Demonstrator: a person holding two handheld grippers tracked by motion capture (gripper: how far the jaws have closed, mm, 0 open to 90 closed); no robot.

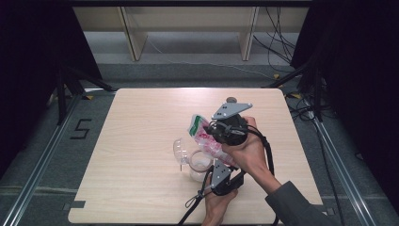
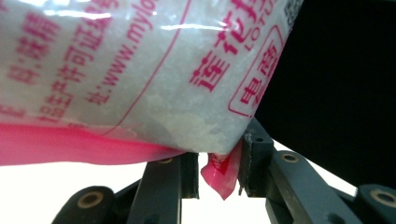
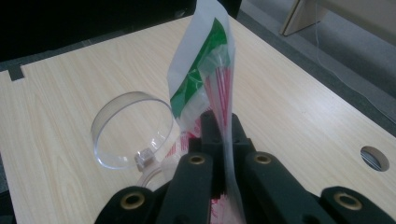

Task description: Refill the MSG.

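The soft, slippery red-printed plastic bag of white granules [image 1: 207, 139] is pinched at opposite edges by left gripper [image 2: 218, 175] and right gripper [image 3: 223, 140] fingers above the clear lidded jar [image 1: 197, 162] on the counter [image 1: 141, 132].

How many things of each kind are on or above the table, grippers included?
Grippers: 2 (left gripper, right gripper)
Printed plastic bag of white powder: 1
Clear container with open hinged lid: 1
Total: 4
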